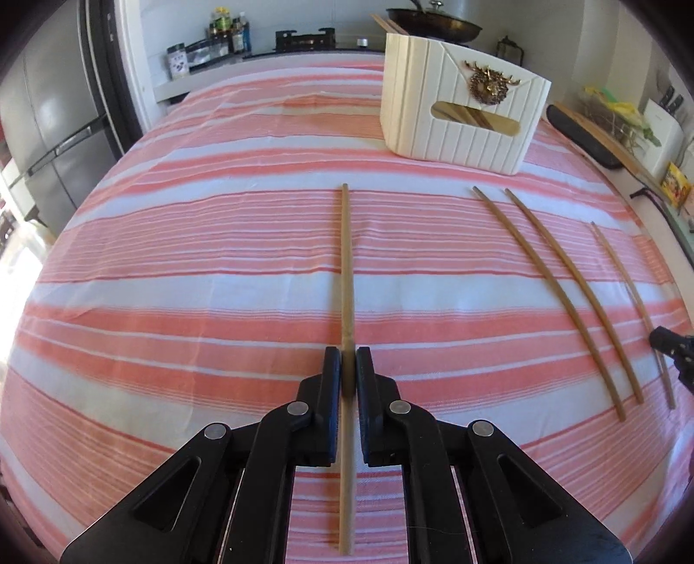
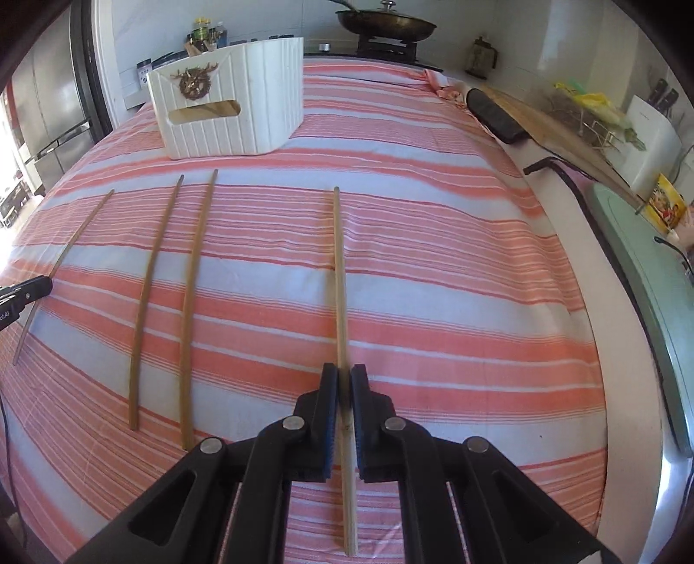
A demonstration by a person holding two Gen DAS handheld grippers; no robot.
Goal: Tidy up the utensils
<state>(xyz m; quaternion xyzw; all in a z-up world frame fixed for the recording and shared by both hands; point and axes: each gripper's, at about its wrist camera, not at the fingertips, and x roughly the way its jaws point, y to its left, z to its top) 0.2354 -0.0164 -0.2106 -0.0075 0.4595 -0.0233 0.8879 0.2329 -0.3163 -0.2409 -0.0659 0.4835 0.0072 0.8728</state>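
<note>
My left gripper (image 1: 348,362) is shut on a brown chopstick (image 1: 346,260) that lies along the striped cloth. My right gripper (image 2: 344,378) is shut on a lighter chopstick (image 2: 339,269), also lying on the cloth. Between them two more chopsticks lie side by side (image 1: 559,295) (image 2: 169,295). The white ribbed utensil box (image 1: 459,108) (image 2: 230,108) stands at the far side and holds chopsticks, seen through its handle slot. The right gripper's tip (image 1: 668,342) shows at the right edge of the left view; the left gripper's tip (image 2: 26,290) shows at the left edge of the right view.
The pink and white striped cloth (image 1: 195,269) covers the counter. A wok (image 2: 386,21) sits on the stove behind. Bottles (image 1: 227,30) stand at the back left. A cutting board (image 2: 559,130), a black handle and packets line the right edge. A fridge (image 1: 47,113) stands to the left.
</note>
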